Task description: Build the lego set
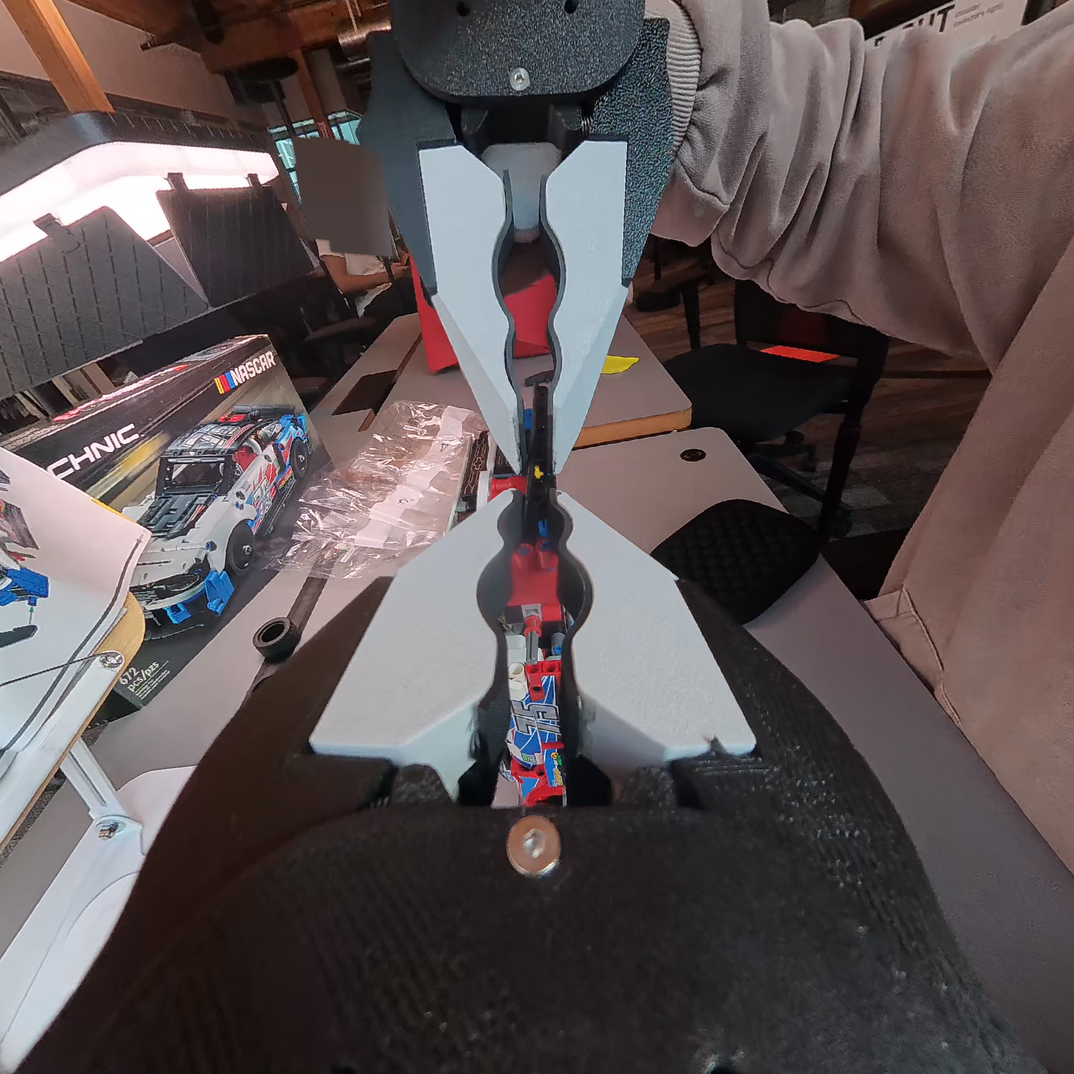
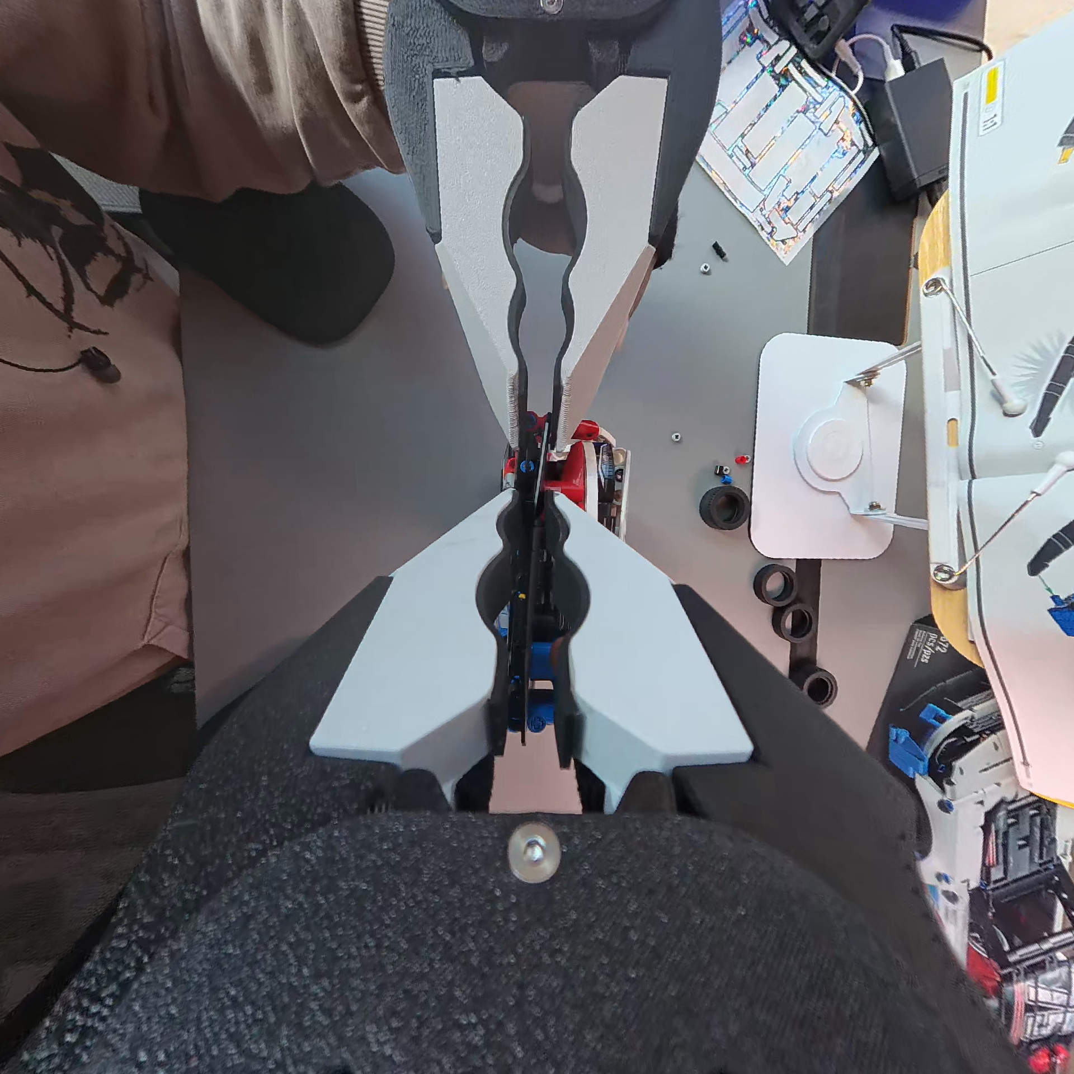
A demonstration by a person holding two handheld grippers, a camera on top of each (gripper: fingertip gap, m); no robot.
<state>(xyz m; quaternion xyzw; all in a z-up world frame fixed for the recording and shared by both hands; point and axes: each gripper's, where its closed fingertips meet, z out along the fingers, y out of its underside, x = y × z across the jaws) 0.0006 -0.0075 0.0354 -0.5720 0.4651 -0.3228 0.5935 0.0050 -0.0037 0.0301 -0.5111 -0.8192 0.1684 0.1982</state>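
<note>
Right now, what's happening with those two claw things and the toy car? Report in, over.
Left gripper and right gripper both shut on lego car, tip to tip above the table. Loose tyres lie off to the side, nothing blocking.

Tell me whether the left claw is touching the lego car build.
Touching. The left wrist view shows the left claw closed on the lego car build, its red and black parts pinched between both fingers.

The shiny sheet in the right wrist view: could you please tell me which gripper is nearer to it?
Left. The left gripper lies right beside the shiny sheet; the right gripper sits farther away, past where both clamp the toy car.
</note>
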